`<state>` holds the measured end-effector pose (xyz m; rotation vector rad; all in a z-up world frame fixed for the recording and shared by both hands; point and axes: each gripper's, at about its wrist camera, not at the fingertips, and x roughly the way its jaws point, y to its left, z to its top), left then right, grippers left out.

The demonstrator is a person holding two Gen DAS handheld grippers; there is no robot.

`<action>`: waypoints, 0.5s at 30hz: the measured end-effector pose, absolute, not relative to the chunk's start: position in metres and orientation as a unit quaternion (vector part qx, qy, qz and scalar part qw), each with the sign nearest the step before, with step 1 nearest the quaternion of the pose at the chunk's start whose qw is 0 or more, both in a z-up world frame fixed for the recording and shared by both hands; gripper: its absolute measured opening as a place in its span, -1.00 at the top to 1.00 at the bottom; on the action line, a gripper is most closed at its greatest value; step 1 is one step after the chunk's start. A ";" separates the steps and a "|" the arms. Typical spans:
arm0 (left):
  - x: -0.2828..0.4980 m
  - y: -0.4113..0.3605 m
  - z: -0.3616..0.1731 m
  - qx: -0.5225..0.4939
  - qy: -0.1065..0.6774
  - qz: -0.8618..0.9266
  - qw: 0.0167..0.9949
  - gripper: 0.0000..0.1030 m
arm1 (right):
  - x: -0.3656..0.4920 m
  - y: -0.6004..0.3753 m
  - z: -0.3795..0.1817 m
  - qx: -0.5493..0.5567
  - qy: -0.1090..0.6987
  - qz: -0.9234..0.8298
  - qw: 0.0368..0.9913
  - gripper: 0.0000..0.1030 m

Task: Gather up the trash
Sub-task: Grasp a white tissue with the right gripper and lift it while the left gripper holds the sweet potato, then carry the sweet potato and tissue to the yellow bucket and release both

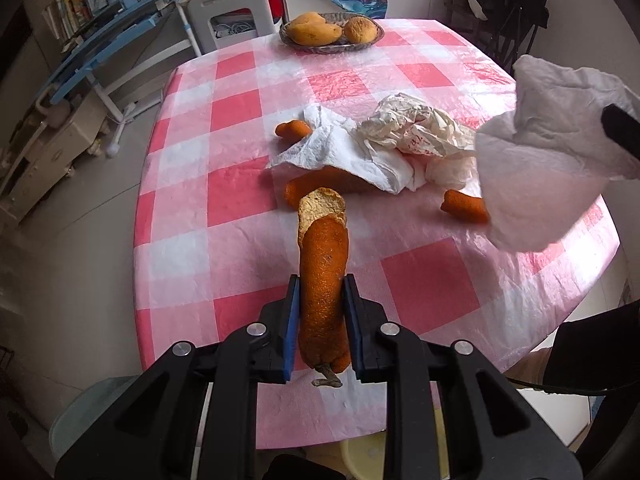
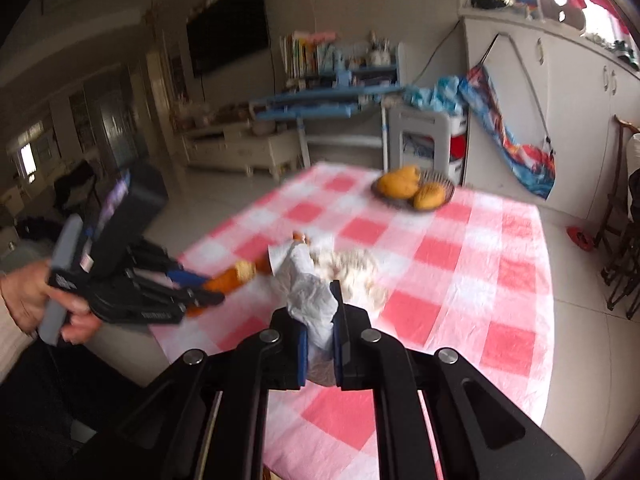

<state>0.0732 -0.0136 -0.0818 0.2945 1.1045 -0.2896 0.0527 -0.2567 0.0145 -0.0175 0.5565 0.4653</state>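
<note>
Nearest, the left gripper (image 1: pixel 322 300) pinches a long orange peel (image 1: pixel 323 280), its length running away along the jaws. To the right, the right gripper (image 2: pixel 320 320) clamps a white tissue (image 2: pixel 312 300). Farther off, crumpled paper (image 1: pixel 416 128) and peel scraps (image 1: pixel 466 206) litter the checkered table (image 1: pixel 240 240); a far bowl (image 1: pixel 332 38) holds fruit.

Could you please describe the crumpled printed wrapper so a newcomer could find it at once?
Start at the pink checked table, then the trash pile at its middle. The wrapper lies on the white paper towel; it alone is glossy, creased and marked in red.
</note>
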 end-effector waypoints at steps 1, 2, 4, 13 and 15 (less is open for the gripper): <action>0.074 -0.013 -0.081 0.135 0.520 -0.134 0.833 0.60 | 0.049 -0.260 0.019 -0.003 0.257 0.227 0.939 0.81; 0.075 -0.012 -0.079 0.132 0.518 -0.133 0.835 0.60 | 0.048 -0.262 0.024 0.005 0.246 0.231 0.941 0.81; 0.075 -0.012 -0.077 0.127 0.515 -0.131 0.837 0.60 | 0.046 -0.262 0.027 0.010 0.239 0.238 0.942 0.81; 0.071 -0.009 -0.066 0.113 0.502 -0.136 0.846 0.61 | 0.041 -0.236 0.022 -0.025 0.263 0.289 0.920 0.81; 0.071 -0.009 -0.065 0.113 0.501 -0.135 0.848 0.60 | 0.038 -0.233 0.022 -0.030 0.269 0.303 0.914 0.81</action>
